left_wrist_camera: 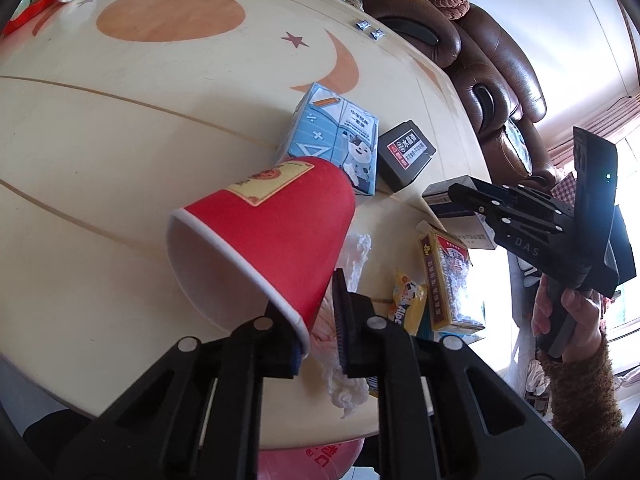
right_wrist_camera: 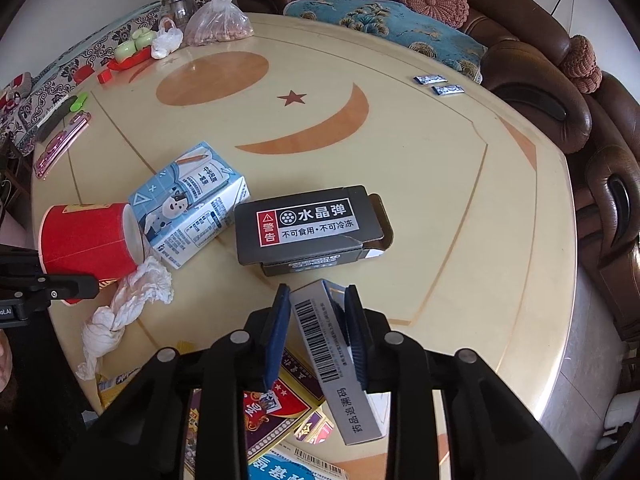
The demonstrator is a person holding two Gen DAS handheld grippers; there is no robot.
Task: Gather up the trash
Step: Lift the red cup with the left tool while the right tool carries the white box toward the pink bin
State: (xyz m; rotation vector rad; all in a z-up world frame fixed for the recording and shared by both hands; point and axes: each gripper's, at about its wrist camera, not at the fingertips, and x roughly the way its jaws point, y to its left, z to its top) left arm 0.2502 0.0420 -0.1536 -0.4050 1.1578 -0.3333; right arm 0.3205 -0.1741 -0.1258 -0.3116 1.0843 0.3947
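Red paper cup [left_wrist_camera: 260, 236], beside the milk carton [left_wrist_camera: 332, 140], was rim-pinched by the left hand-held gripper [left_wrist_camera: 316, 336]; the right hand-held gripper [right_wrist_camera: 316, 340] clamped the barcoded box [right_wrist_camera: 332, 356]; lifting should stay gentle, lest the rim crush.

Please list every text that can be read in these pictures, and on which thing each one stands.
"水晶弹", "警告", "不可食用·不可冷冻": dark grey box.
"药品追溯码": white barcode box.
"DAS": right gripper.
Milk carton, red cup label, playing-card box: too small or blurred.

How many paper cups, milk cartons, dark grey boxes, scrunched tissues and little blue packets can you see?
Paper cup: 1
Milk carton: 1
Dark grey box: 1
Scrunched tissue: 1
Little blue packets: 2
Total: 6
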